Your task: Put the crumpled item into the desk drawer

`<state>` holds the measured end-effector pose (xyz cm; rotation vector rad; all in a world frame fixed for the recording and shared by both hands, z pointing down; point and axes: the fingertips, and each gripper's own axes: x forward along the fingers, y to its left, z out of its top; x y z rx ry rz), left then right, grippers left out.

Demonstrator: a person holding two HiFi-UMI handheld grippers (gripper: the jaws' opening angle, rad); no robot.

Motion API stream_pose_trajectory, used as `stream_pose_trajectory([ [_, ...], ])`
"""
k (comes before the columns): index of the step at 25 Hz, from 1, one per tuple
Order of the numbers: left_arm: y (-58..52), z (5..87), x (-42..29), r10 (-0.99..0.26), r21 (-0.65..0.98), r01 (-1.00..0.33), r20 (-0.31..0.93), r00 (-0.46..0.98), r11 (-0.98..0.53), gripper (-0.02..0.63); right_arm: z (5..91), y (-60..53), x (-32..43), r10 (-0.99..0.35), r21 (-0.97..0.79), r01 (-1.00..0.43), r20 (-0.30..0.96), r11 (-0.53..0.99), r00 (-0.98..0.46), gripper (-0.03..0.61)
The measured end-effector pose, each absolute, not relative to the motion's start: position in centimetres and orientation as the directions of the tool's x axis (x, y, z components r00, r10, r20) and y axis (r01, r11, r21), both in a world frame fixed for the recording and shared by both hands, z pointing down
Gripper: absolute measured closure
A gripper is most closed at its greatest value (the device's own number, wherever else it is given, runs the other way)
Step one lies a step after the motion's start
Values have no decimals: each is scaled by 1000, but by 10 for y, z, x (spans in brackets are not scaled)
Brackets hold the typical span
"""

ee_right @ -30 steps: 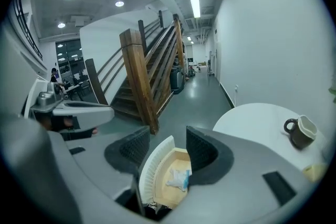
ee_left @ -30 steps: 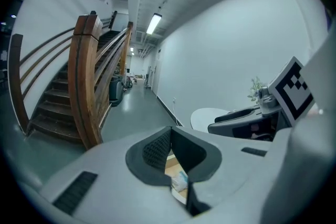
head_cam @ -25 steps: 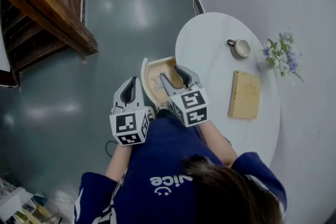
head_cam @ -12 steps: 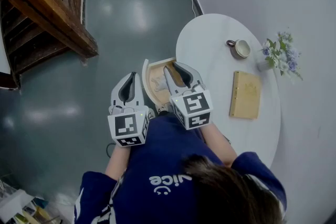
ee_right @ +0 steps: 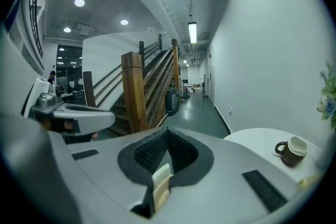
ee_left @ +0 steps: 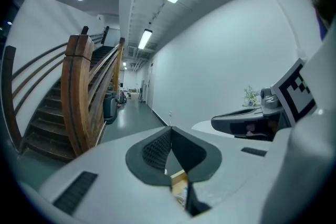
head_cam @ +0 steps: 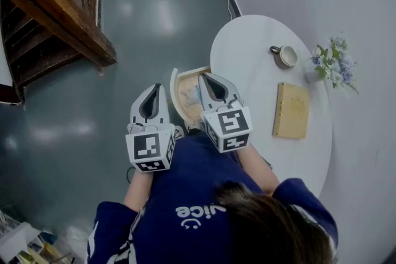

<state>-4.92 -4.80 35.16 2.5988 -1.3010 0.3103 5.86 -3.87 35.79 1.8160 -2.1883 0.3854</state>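
The desk drawer [head_cam: 180, 85] stands pulled out from the left edge of the white round table [head_cam: 253, 52]. A pale crumpled item [head_cam: 188, 98] lies inside it. My right gripper [head_cam: 202, 75] is shut with nothing in it and hangs over the drawer's right side. My left gripper [head_cam: 156, 86] is also shut and empty, to the left of the drawer over the floor. In the left gripper view, the drawer's wood and the crumpled item [ee_left: 181, 189] show below the shut left gripper [ee_left: 170, 128]. In the right gripper view, the drawer's edge [ee_right: 160, 186] shows below the right gripper [ee_right: 168, 129].
On the table are a cup [head_cam: 284, 56], a flat wooden box [head_cam: 291, 110] and a small bunch of flowers [head_cam: 331, 62]. A wooden staircase [head_cam: 49, 9] rises at the far left across the grey floor. A wall runs behind the table.
The right gripper's jaws have gone from wide open to shut, with nothing between them. Both grippers drifted slightly. The drawer stays open.
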Motion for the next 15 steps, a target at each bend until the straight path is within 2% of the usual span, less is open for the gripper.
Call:
stream_pose_trajectory([
  [15,-45,353,-47,-749,96,-796,289,597,-598,610,364,-34,54,-899,-4,-980,396,200,-185,572],
])
